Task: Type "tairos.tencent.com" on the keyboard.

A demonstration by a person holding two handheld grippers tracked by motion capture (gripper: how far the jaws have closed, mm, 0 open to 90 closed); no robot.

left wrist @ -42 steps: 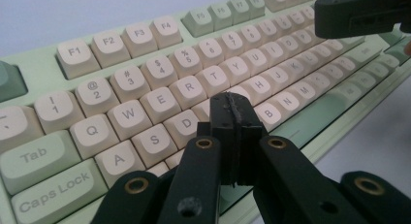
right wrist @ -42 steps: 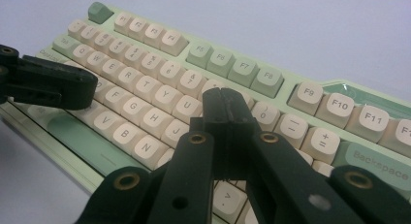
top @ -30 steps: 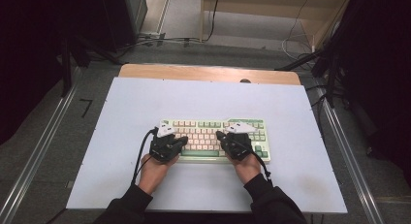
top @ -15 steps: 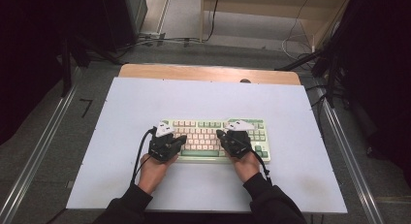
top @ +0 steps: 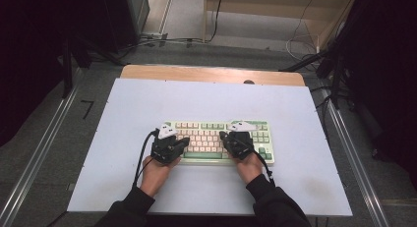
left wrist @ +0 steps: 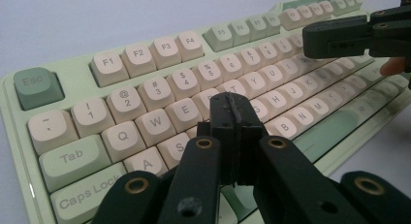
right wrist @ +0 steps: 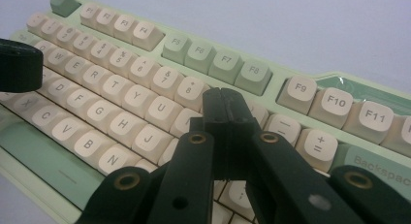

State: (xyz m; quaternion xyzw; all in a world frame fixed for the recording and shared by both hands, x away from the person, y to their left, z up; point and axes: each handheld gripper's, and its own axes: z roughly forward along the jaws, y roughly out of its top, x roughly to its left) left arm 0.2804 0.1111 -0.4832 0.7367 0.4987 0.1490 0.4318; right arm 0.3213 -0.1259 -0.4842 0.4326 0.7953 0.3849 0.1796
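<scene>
Two grippers, both with jaws pressed together and nothing between them — used as pokers, not clamps. Left gripper (left wrist: 231,118) sits low over the left half of the keyboard (top: 216,137), tip roughly above the R/T/F keys; whether it touches a keycap I can't tell. Right gripper (right wrist: 224,113) hangs over the right half, tip near the I/O/K area, same doubt about contact. In the left gripper view the other tool's black jaws come in at top right over the number row, with a fingertip behind it.

From the high view: left gripper (top: 169,144) and right gripper (top: 237,141) sit side by side over the board, hands (top: 156,172) behind them like a typing posture. The keyboard lies flat near the front middle of the white table (top: 147,99), long side toward the person, pale green case with cream keys.

Progress, my read: positioning is done — both tips are staged over the letter rows. No key looks visibly depressed, so the pressing itself looks mid-way at best; no way to judge how many keys are left.
</scene>
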